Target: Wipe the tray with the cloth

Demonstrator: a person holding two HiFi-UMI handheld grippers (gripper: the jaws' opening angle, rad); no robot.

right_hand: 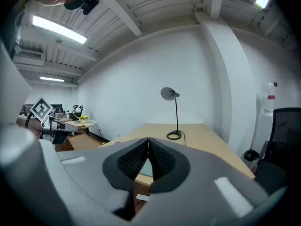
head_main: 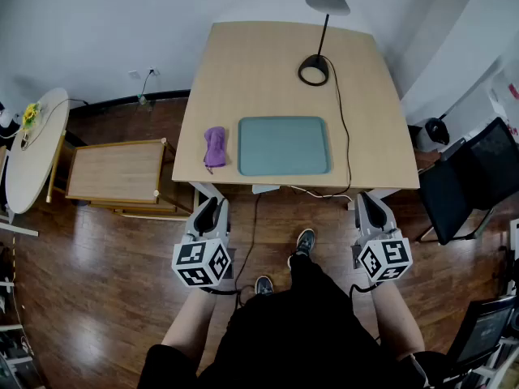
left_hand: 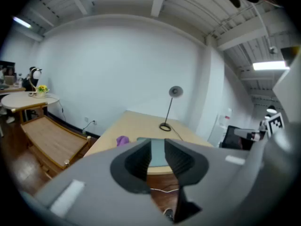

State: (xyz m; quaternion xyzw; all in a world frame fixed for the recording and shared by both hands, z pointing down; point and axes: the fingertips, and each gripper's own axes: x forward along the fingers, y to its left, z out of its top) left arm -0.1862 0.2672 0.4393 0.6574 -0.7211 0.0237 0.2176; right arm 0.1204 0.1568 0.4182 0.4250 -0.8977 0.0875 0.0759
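Table (head_main: 276, 63): light wood top straight ahead of you. Its near edge runs left to right just past both grippers.
Tray (head_main: 284, 146): grey-green, lies flat at the middle of the table, close to the near edge. Long axis runs left to right, parallel to that edge.
Room around tray: wide bare top behind it and at the far left. On its right the lamp cord (head_main: 344, 128) runs close along the short side and drops over the near edge.
Lamp (head_main: 316, 63): round base well behind the tray's right corner.
Left gripper (head_main: 208, 211): held over the floor, short of the table, aimed at the cloth side. Pads (left_hand: 141, 159) all but together, only a slim gap, nothing in it.
Right gripper (head_main: 369, 207): also short of the table, off the tray's right end. Pad tips (right_hand: 141, 155) meet, nothing held.
Cloth (head_main: 214, 147): purple, bunched, just left of the tray and not touching it. Long axis runs front to back, square to the tray's.
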